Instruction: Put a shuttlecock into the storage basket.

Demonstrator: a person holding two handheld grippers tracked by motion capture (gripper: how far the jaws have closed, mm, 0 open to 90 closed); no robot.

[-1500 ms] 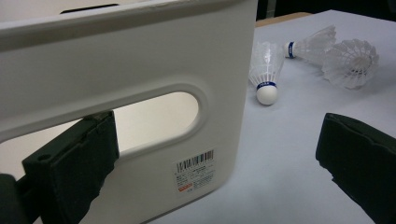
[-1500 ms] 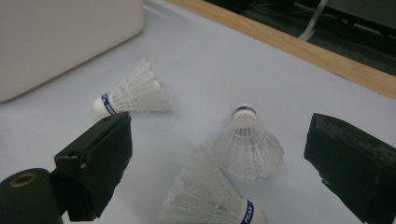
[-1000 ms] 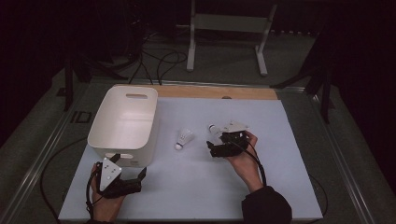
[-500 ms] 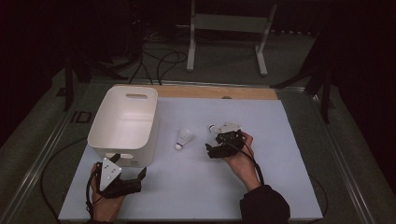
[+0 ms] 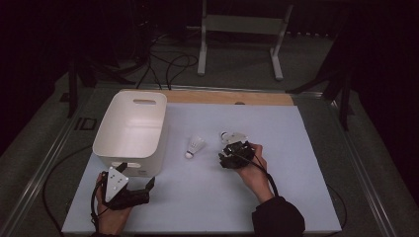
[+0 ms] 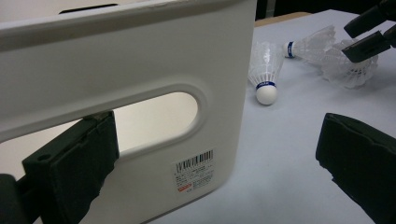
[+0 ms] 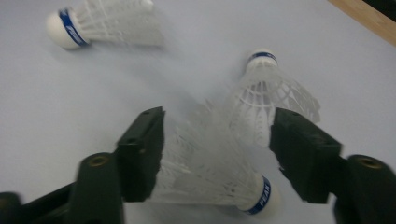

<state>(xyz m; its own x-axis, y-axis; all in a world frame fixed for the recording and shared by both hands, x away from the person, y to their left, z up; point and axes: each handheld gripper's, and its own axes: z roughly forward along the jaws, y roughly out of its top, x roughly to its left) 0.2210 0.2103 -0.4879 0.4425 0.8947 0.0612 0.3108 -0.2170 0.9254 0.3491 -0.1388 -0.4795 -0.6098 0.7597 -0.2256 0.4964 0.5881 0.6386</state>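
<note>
Shuttlecock (image 7: 212, 179) crosswise between gripper (image 7: 217, 154) jaws, cork rightward

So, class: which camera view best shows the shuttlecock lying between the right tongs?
The right gripper view: the shuttlecock lies close up between the right tongs. The left gripper view shows it far off; the high view hides it under the tongs.

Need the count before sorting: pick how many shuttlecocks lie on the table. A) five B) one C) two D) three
D: the right gripper view shows one shuttlecock between the right gripper jaws, a second shuttlecock just beyond, and a third shuttlecock farther off.
</note>
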